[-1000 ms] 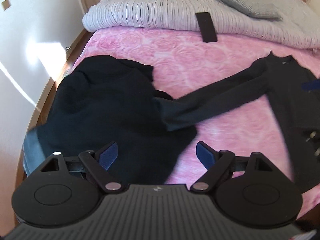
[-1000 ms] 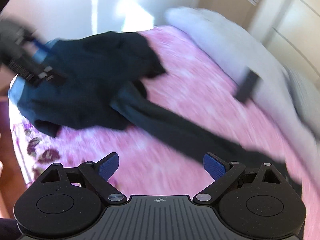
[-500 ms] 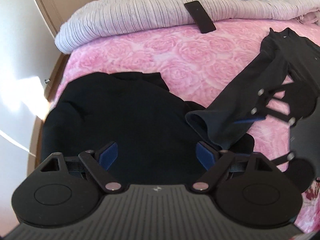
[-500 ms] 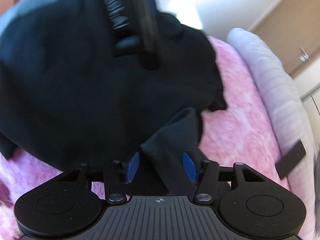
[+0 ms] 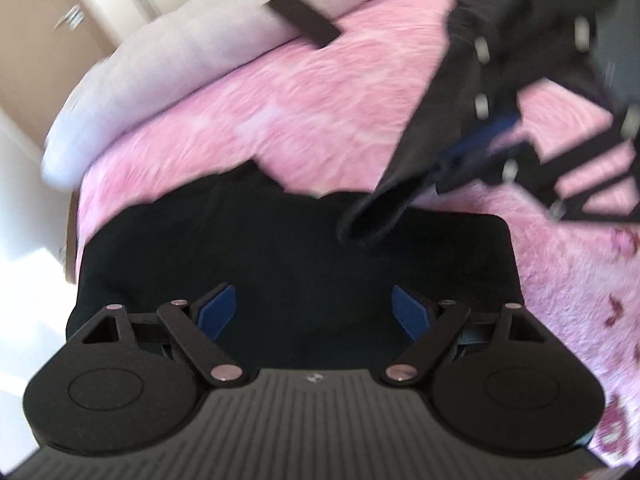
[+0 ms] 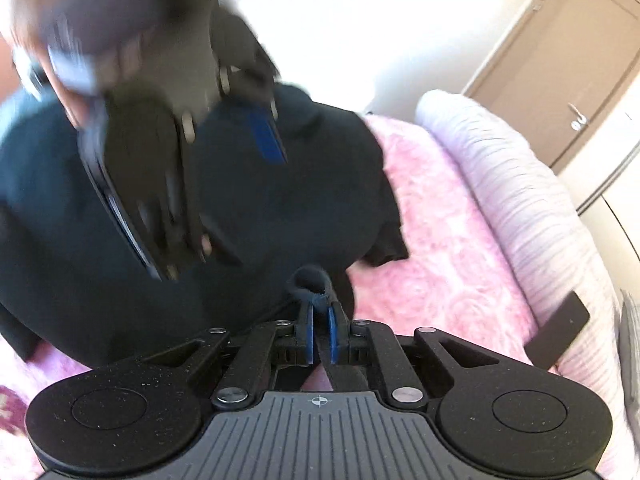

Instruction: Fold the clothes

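A black garment (image 5: 288, 256) lies bunched on the pink bedspread (image 5: 320, 112); it also shows in the right wrist view (image 6: 304, 200). My right gripper (image 6: 319, 320) is shut on the cuff of a black sleeve (image 6: 310, 280), which is lifted off the bed. In the left wrist view the sleeve (image 5: 420, 152) hangs from the blurred right gripper (image 5: 484, 136) at the upper right. My left gripper (image 5: 316, 312) is open and empty, just above the bunched garment. It appears blurred in the right wrist view (image 6: 224, 136).
A striped grey duvet (image 5: 192, 56) lies folded at the head of the bed with a flat black object (image 5: 304, 24) on it. A white wall and a brown door (image 6: 568, 60) stand beyond the bed's edge.
My right gripper has shut on the sleeve cuff and lifted it. My left gripper has moved closer over the bunched garment and stays open.
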